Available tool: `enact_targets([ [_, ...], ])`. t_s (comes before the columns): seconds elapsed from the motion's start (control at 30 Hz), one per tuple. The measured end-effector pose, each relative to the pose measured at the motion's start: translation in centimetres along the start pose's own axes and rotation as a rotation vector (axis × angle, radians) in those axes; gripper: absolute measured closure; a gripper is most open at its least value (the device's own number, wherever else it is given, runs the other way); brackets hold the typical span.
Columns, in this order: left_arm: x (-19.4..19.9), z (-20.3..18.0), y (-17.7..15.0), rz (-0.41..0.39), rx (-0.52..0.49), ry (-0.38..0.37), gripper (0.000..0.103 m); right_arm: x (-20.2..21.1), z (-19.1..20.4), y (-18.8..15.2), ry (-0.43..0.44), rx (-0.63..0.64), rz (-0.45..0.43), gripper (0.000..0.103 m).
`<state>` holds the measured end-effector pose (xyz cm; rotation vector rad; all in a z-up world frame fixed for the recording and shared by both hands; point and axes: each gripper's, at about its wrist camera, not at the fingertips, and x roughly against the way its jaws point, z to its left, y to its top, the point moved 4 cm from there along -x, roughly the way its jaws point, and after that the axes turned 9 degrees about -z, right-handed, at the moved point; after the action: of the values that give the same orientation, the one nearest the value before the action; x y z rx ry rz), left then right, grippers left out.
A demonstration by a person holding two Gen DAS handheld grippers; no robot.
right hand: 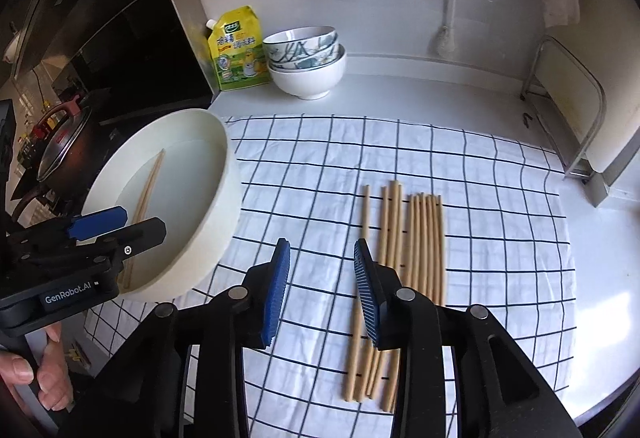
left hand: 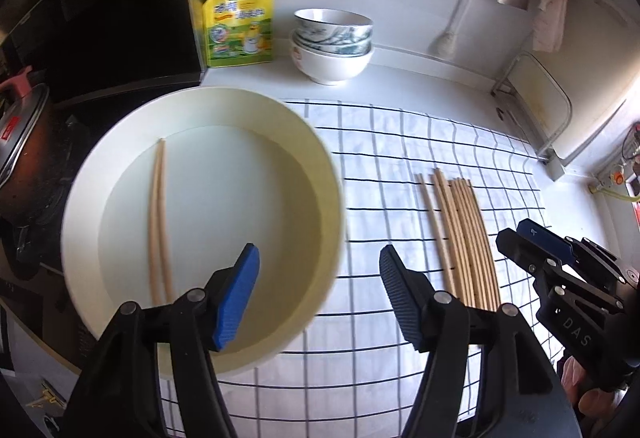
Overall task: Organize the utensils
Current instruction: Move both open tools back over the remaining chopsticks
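Wooden chopsticks lie mostly in a loose row on the checked cloth over the tabletop, while only one pair rests in the cream basin, so I judge the sorting barely begun. Both tools are empty: the left tool gapes wide above the basin's near rim, and the right tool, moderately open, hovers just left of the row.

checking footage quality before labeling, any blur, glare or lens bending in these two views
Left wrist view: the basin rim is smeared by motion blur, and the checked cloth lines bow from the fisheye. Right wrist view: sharper, chopsticks crisp, with a bright sunlit patch washing out the cloth at right; both have dark vignetted corners.
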<state>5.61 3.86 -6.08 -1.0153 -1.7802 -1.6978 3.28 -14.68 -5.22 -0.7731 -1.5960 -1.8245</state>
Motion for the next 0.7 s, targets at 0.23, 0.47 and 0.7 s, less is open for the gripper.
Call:
enact_targets([
  [0.23,-1.2,-4.7,-1.0,0.027,-0.047,-0.057,0.037,1.2,-5.8,-1.9,-0.083,-0.05,0.001,0.067],
  [0.47,-3.6,-8.7,-2.9,0.074,-0.079,-0.091,0.036,0.3,-10.1,-4.6,-0.14,-0.084,0.047,0.066],
  [0.7,-6.2,-10.4,-4.7,0.116,-0.074,-0.076,0.036,-1.6,-12.0,-7.3,-0.136,-0.098,0.09,0.065],
])
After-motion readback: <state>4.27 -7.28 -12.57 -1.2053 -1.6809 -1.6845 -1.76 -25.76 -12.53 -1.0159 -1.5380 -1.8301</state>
